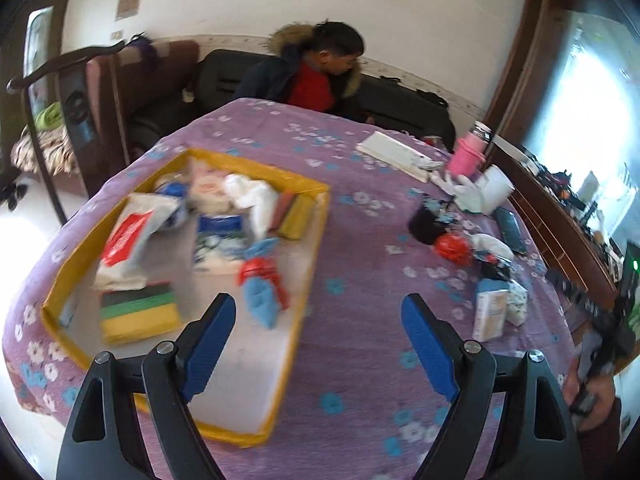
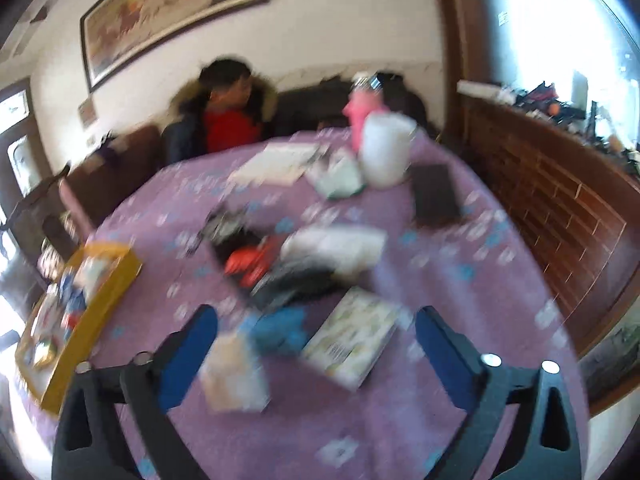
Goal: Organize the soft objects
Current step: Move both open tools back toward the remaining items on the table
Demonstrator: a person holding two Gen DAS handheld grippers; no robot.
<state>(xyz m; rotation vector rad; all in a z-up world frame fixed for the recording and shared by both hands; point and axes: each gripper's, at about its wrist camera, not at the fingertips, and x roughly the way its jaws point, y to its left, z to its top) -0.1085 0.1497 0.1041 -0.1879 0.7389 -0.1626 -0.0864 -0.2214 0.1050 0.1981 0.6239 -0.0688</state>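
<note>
A yellow-walled box [image 1: 308, 256] on the purple floral tablecloth holds soft things: a layered sponge [image 1: 138, 312], a white bag with a red label [image 1: 128, 240], tissue packs [image 1: 218, 240] and a blue and red cloth bundle [image 1: 262, 284]. My left gripper [image 1: 318, 312] is open and empty above the box's near right wall. My right gripper [image 2: 316, 326] is open and empty, hovering over a tissue pack [image 2: 354, 338], a blue cloth [image 2: 280, 334] and a pale packet [image 2: 236, 376]. The right wrist view is blurred. The box also shows in the right wrist view [image 2: 100, 304].
A loose pile lies mid-table: a red item [image 1: 452, 248], black items [image 1: 424, 224], and white packets [image 1: 494, 312]. A pink bottle [image 1: 466, 156], white cup [image 1: 496, 192], phone [image 1: 510, 228] and white box [image 1: 396, 154] stand at the back. A person [image 1: 316, 72] sits behind the table.
</note>
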